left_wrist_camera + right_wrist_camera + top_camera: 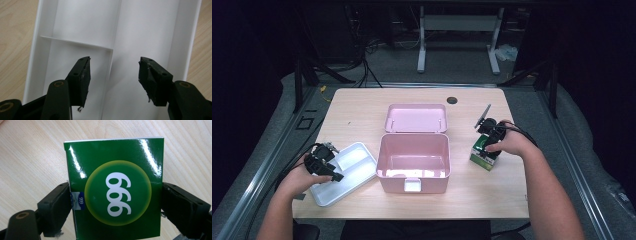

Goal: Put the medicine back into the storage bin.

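Two grippers at wooden table [362, 105], landmark: pink lidded box [413, 161] at centre, lid thrown back flat behind it. Left gripper [323, 161] left of box, above white divided tray [82, 30]; jaws spread wide, nothing between them, partition ridges of tray visible below. Tray lies just beside box's left wall. Right gripper [115, 202] right of box, jaws clamped on both sides of green carton [113, 185] marked "999" in yellow circle. Carton rests on table, apart from box.
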The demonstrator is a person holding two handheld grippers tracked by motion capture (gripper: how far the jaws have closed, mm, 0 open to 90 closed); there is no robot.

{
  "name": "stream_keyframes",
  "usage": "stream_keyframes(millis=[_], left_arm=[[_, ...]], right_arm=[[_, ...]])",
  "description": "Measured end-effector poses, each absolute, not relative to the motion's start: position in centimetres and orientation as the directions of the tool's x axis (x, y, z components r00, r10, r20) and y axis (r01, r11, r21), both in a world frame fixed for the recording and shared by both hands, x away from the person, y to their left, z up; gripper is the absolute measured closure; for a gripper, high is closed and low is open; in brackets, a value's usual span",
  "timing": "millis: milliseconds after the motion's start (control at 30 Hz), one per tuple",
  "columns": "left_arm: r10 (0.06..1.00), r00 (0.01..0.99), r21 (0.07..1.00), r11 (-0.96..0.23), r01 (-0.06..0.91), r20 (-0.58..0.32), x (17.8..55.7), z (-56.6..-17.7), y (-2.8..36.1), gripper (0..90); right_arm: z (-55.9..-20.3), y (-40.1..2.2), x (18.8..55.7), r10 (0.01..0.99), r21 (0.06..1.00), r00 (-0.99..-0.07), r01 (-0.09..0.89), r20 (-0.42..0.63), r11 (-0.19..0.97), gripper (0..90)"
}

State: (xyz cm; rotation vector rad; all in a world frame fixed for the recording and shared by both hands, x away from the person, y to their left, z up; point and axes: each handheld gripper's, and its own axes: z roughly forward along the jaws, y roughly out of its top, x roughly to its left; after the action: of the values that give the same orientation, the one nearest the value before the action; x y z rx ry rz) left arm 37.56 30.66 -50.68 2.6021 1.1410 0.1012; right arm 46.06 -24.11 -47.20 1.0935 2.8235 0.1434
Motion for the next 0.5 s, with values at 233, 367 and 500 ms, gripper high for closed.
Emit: stream_keyframes(millis=[233,367,500], left_arm=[[0.726,0.685,0.297,-0.643,0.706,-0.056,37.58,-50.69,30.63,43.0],[0.729,0.682,0.297,-0.640,0.709,-0.058,37.57,-50.72,30.62,43.0],[0.727,0.684,0.292,-0.643,0.708,-0.058,37.58,-50.73,30.64,43.0]], right_arm=[[-47.13,-24.10,46.09,0.676,0.123,-0.733,0.666,-0.070,0.736,15.2],[-47.08,-24.12,46.07,0.675,0.123,-0.735,0.665,-0.066,0.737,15.8],[-47.03,-24.11,46.01,0.679,0.121,-0.731,0.670,-0.064,0.733,16.1]])
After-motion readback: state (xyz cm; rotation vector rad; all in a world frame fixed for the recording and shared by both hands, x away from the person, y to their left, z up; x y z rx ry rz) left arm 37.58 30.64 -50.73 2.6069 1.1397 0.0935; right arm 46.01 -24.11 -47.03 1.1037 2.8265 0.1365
